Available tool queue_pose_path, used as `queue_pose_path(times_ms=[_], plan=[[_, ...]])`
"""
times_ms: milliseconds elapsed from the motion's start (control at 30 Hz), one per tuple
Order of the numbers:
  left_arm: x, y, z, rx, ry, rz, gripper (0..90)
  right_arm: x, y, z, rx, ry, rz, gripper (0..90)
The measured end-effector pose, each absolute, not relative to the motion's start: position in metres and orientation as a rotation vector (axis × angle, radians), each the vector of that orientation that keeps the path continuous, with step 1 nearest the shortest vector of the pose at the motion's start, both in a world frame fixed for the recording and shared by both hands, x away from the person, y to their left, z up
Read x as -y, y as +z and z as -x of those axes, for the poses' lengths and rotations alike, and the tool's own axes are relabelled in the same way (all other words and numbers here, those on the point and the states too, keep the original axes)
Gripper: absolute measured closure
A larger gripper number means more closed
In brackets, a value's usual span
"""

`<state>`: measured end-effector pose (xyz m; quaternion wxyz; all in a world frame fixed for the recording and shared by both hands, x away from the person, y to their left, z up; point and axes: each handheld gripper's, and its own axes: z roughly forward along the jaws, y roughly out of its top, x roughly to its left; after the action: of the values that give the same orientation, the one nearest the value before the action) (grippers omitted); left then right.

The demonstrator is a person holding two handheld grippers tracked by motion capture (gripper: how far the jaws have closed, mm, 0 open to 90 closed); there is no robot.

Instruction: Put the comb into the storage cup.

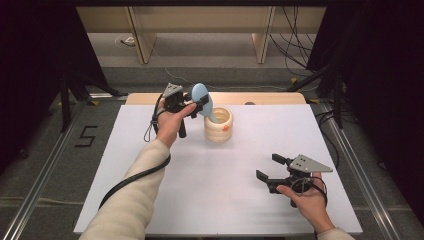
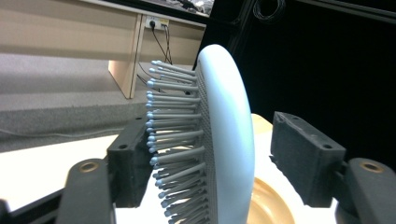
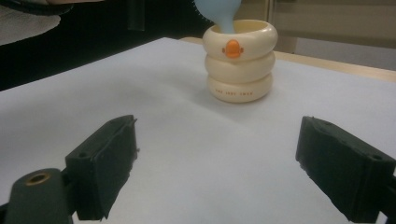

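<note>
A light blue hairbrush [image 1: 201, 97] stands with its handle down inside a cream ringed cup [image 1: 218, 125] that bears an orange duck bill, at the back middle of the white table [image 1: 200, 195]. My left gripper [image 1: 199, 103] is raised around the brush head. In the left gripper view the brush [image 2: 229, 140] sits between the jaws: its bristle tips reach the left pad [image 2: 128, 163], while the right pad [image 2: 303, 154] stands apart from its smooth back, so the gripper is open. My right gripper [image 1: 267, 166] rests open at the front right, with nothing between its jaws, facing the cup [image 3: 239, 65].
Wooden furniture legs [image 1: 142, 40] and cables [image 1: 290, 45] lie on the floor beyond the table. Metal rails [image 1: 45, 170] run along both sides, and a "5" mark [image 1: 86, 136] is on the floor at the left. Bare white tabletop lies between cup and right gripper.
</note>
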<state>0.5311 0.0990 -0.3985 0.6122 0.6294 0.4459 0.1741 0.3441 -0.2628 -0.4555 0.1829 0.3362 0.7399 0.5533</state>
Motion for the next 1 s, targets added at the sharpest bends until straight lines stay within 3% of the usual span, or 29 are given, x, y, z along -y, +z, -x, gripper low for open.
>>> queue_pose_path(times_ms=[1000], plan=[[-0.1062,-0.3954,-0.5256,-1.07,0.378,-1.508,16.1,0.2626,-0.4556,-0.3444,-2.085,1.559,-0.954,13.4]])
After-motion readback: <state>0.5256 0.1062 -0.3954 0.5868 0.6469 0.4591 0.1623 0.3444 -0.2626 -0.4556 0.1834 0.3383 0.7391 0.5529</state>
